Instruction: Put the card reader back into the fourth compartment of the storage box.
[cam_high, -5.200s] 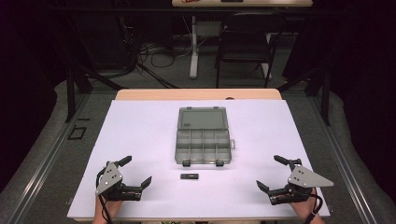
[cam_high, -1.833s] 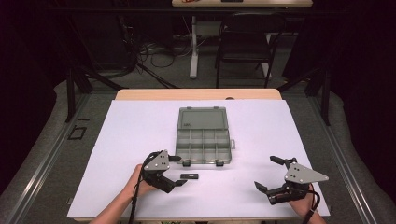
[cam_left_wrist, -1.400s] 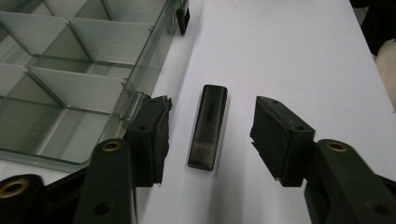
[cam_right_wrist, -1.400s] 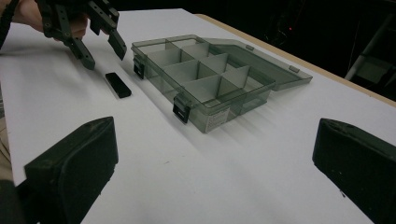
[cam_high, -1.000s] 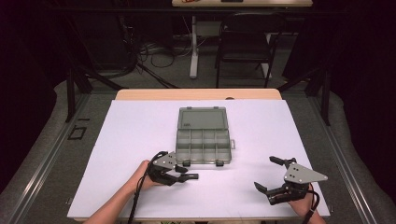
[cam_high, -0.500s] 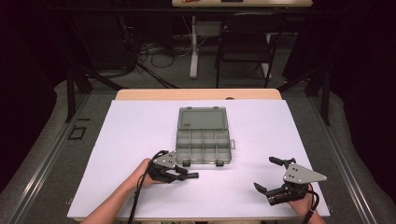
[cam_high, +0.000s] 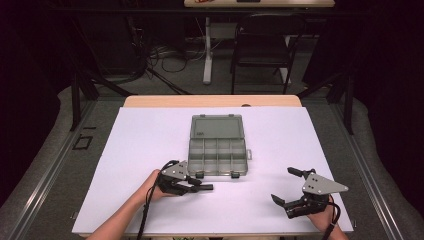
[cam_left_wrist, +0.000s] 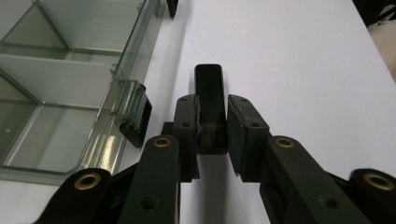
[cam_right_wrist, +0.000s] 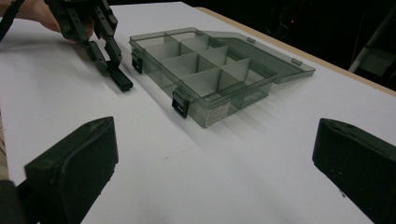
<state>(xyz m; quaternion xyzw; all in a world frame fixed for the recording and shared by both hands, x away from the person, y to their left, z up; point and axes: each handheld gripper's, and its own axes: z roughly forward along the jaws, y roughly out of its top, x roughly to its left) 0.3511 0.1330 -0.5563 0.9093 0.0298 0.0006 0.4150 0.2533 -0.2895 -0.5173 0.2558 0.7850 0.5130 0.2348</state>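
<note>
A small black bar (cam_left_wrist: 208, 79) lies on the white table sheet just in front of the open clear organiser box (cam_high: 218, 173). My left gripper (cam_left_wrist: 212, 100) is shut on the bar's near end, with both pads against its sides. From above, the left gripper (cam_high: 202, 187) is by the box's front left latch, and the bar (cam_high: 208, 188) sticks out to the right. In the right gripper view the left gripper (cam_right_wrist: 107, 58) and the bar (cam_right_wrist: 123, 81) sit left of the box (cam_right_wrist: 212, 112). My right gripper (cam_high: 284, 185) rests open at the front right, with nothing between its jaws.
The box's lid (cam_high: 216, 126) lies flat open behind its empty compartments. A black latch (cam_left_wrist: 135, 116) on the box's front wall is close to my left jaw. The white sheet (cam_high: 145, 140) covers the table. A chair (cam_high: 260, 47) stands beyond the far edge.
My left gripper moved from the front left to the black bar in front of the box and closed around it. The right gripper barely moved.
</note>
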